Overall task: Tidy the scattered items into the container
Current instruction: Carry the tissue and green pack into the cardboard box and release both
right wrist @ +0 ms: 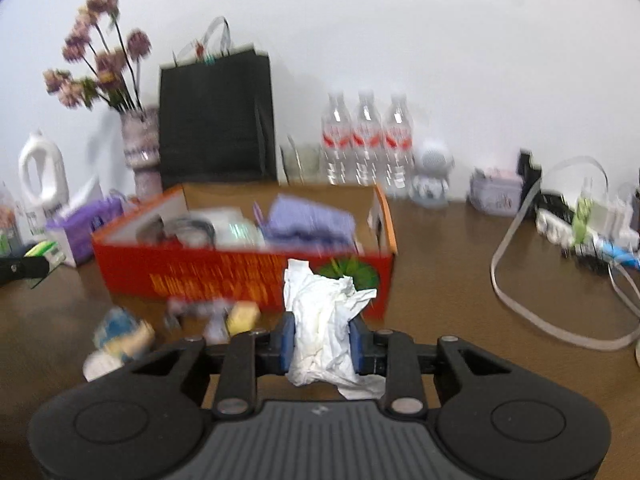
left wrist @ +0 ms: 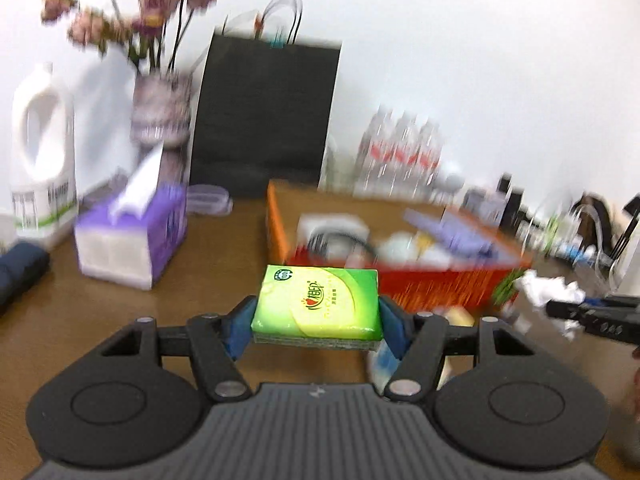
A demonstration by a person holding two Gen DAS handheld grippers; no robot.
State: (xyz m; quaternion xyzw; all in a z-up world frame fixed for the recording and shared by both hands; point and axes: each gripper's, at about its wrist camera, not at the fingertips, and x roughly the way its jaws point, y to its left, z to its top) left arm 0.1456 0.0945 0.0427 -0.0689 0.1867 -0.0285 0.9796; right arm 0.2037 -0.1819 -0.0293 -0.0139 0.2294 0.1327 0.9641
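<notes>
The box (left wrist: 420, 292), red-fronted with an orange rim and already part filled, stands on the brown table (left wrist: 208, 248) just beyond both grippers. In the left wrist view, the left gripper (left wrist: 317, 322) clamps a green tissue pack (left wrist: 318, 300) flat between its blue pads (left wrist: 236, 332), clear of the table and short of the box's near left corner; the job now, by the look of it, is to carry the pack level over the rim and let go only once it is above a free patch inside, as the box is crowded. At the far right edge of this view the right gripper (left wrist: 560, 307) shows from the side with a white wad (left wrist: 548, 290), and a purple tissue box (left wrist: 132, 236) and a white jug (left wrist: 42, 152) stand to the left. In the right wrist view, the right gripper (right wrist: 323, 344) is closed on the crumpled wad, loose tails hanging below the jaws; lifting it well above the wall before release should keep those tails from snagging. Only this view shows the scattered bits (right wrist: 240, 316) left on the table before the box, blurred beyond naming, the bottles (right wrist: 366, 140) behind, and the cable (right wrist: 560, 320) to the right.
</notes>
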